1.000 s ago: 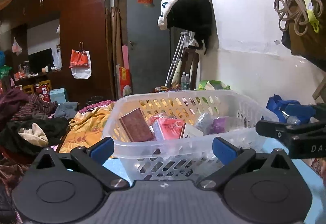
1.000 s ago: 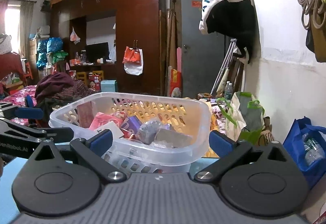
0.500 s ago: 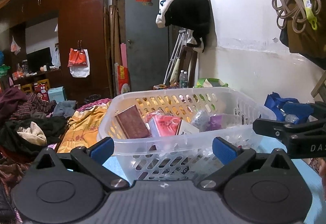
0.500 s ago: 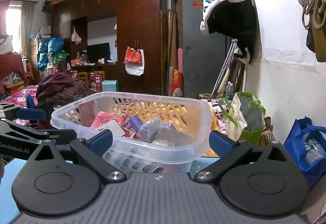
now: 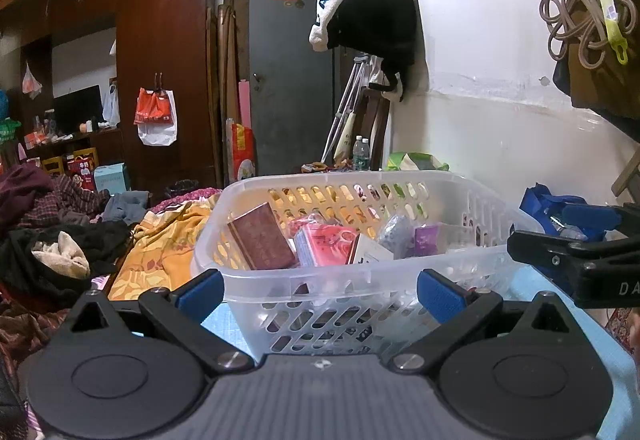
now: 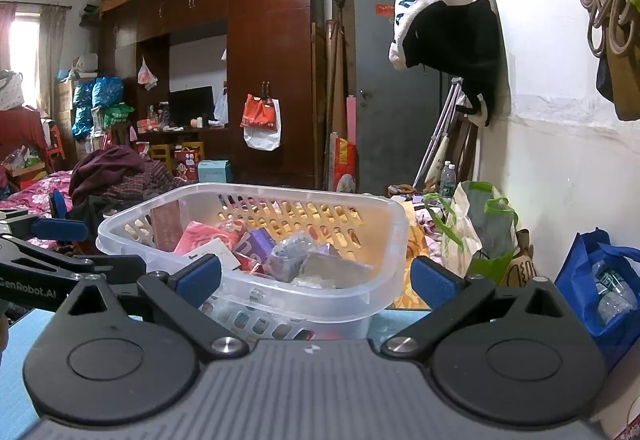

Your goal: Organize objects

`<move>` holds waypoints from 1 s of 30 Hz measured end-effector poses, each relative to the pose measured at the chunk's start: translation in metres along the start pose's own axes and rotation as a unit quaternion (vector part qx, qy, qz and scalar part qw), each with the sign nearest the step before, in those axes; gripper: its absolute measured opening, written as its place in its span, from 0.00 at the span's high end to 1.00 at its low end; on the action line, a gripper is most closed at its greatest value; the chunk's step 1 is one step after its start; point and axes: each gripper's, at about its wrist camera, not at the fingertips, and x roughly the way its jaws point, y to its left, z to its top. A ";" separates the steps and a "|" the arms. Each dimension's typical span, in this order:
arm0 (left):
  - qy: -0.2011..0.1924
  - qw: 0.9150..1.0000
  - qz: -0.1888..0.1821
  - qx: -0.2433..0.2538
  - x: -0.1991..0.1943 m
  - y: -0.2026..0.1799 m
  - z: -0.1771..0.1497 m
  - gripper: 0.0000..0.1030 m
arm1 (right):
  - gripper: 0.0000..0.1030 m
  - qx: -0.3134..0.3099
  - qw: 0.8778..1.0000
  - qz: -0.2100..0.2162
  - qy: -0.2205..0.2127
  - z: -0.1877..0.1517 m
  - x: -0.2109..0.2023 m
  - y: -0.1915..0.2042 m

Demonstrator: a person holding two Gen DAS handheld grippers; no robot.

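A clear plastic basket (image 5: 280,280) stands on the light blue table (image 5: 560,324). It holds a brown booklet (image 5: 260,236), a pink packet (image 5: 326,246), a white box (image 5: 370,250) and a purple packet (image 5: 424,236). My left gripper (image 5: 319,298) is open just in front of the basket's near wall, with nothing between its blue pads. My right gripper (image 6: 316,280) is open too, facing the basket (image 6: 280,296) from its right corner. Neither gripper touches the basket, and each shows side-on in the other's view.
A bed with piled clothes (image 5: 60,252) and an orange cloth (image 5: 160,252) lies left of the table. A blue bag (image 6: 600,280) and a green-handled bag (image 6: 480,236) sit by the white wall on the right. A dark wardrobe (image 6: 268,59) and a grey door (image 6: 392,87) stand behind.
Both views have drifted only slightly, and the basket sits a touch lower in the left view. Both grippers stay open and nothing was taken or released.
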 end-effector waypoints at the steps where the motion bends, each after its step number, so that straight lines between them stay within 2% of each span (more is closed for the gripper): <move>1: 0.000 1.000 0.000 0.000 0.000 0.000 0.000 0.00 | 0.00 0.000 1.000 0.000 0.000 0.000 0.000 0.000; 30: -0.002 1.000 -0.007 -0.003 0.000 -0.002 -0.001 0.00 | 0.00 0.000 1.000 -0.007 -0.001 -0.001 0.001 -0.006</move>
